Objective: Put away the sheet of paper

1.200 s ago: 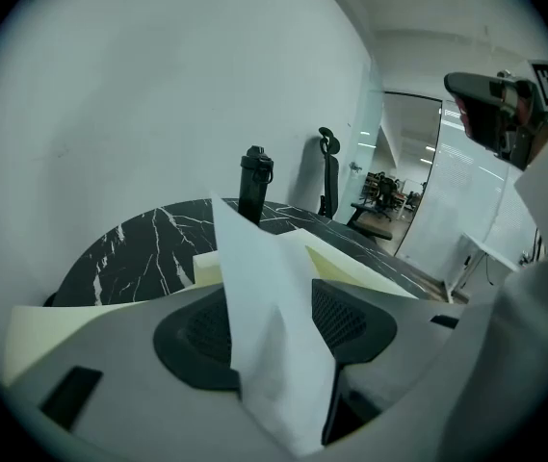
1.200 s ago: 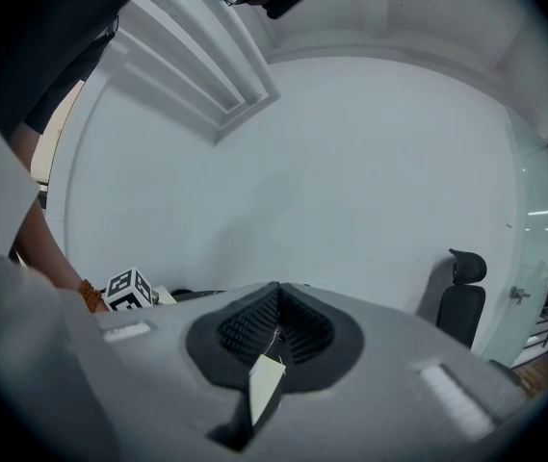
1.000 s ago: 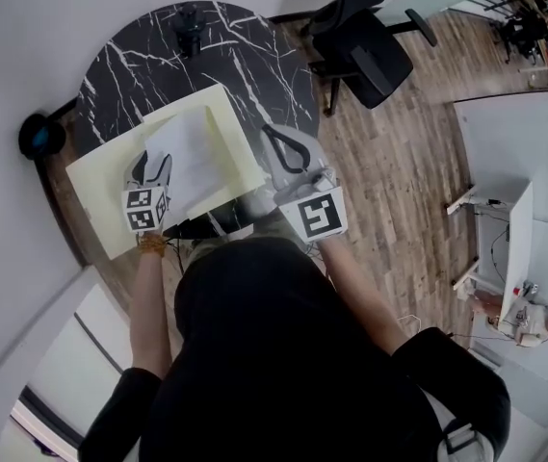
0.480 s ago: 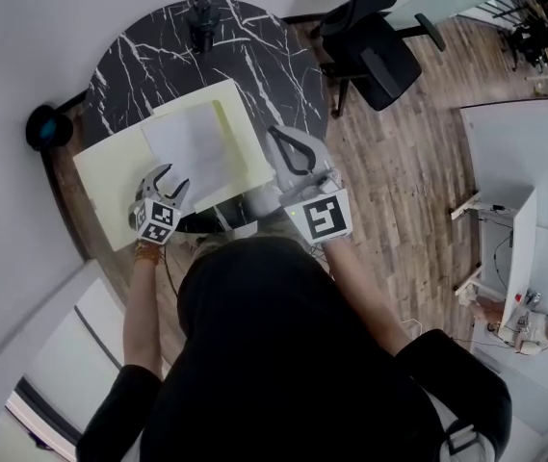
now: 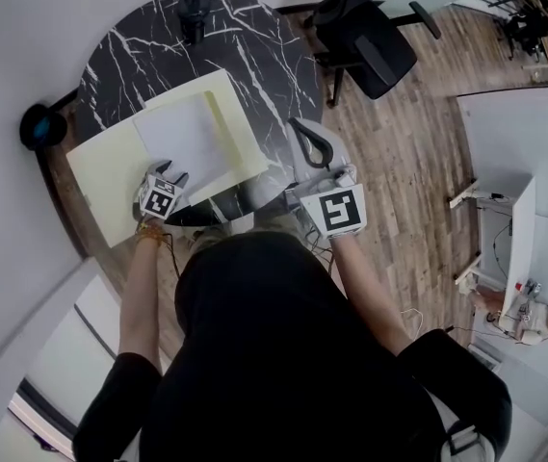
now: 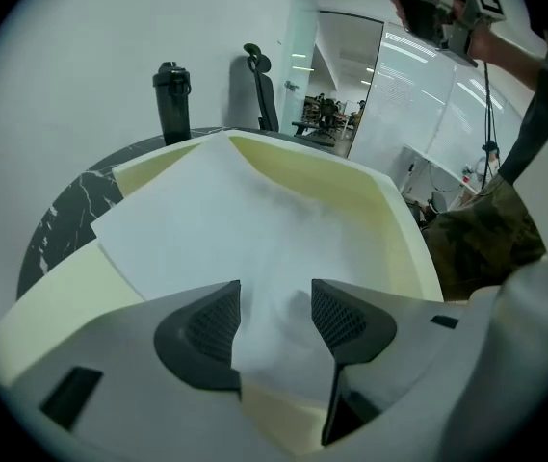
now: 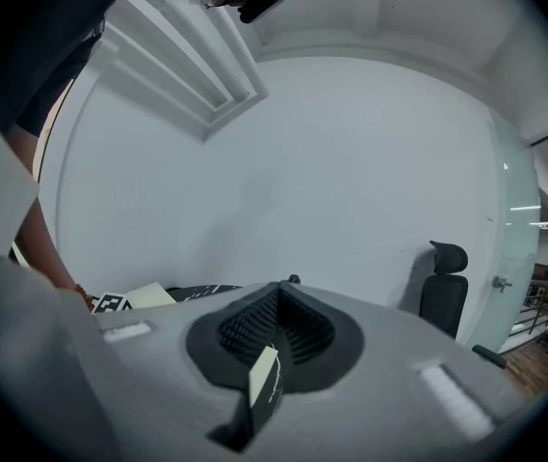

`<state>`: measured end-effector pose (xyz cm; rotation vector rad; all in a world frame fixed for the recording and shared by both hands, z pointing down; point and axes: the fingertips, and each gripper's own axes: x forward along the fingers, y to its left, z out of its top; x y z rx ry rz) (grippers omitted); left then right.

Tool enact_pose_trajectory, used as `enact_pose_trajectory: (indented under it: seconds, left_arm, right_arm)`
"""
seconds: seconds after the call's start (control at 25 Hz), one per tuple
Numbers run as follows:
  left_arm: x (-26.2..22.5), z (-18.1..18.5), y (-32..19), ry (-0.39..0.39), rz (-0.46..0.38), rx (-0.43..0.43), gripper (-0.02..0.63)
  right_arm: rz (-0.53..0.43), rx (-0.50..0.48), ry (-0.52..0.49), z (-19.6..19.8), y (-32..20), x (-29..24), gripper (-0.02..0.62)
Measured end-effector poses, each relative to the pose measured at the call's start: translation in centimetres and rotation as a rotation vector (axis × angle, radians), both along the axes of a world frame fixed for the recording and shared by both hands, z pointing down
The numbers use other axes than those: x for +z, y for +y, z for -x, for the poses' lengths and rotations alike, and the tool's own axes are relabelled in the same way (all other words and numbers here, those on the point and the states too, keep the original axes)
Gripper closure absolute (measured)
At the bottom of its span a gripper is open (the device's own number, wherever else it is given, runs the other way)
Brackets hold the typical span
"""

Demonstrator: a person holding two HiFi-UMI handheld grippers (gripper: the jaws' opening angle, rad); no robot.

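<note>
Framing the sheet of paper [image 5: 189, 141], left gripper [image 5: 170, 171] jaws apart, right gripper [image 5: 300, 124] jaws together.

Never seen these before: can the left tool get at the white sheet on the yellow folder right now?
Probably yes: the left tool is open right over the sheet's near edge, with nothing in between.
</note>
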<state>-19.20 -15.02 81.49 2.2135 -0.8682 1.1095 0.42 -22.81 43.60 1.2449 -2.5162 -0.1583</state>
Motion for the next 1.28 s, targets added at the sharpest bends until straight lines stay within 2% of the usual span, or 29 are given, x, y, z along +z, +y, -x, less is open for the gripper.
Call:
enact_pose_trajectory:
  seconds: [0.4, 0.76, 1.08, 1.16, 1.28]
  left_arm:
    - [0.7, -1.0, -1.2, -0.02, 0.007, -0.002, 0.362]
    - [-0.2, -4.5, -3.0, 0.005, 0.036, 0.032, 0.362]
    - [-0.2, -5.5, -3.9, 0.025, 0.035, 0.024, 0.362]
    - [-0.9, -5.3, -4.1, 0.04, 0.012, 0.006, 0.362]
    - [-3.1, -4.4, -5.0, 0.096, -0.049, -0.077, 0.362]
  right_arm:
    - [0.0, 0.007, 0.001, -1.4, 0.3, -0.1, 0.597]
    - [0.005, -0.006, 0.011, -1.6, 0.6, 0.0, 0.597]
    - [0.01, -0.017, 0.003, -1.0, 0.6, 0.1, 0.597]
    - [0.01, -0.02, 0.005, -0.8, 0.6, 0.0, 0.597]
    - [0.009, -0.027, 0.0, -0.3, 0.4, -0.2, 0.597]
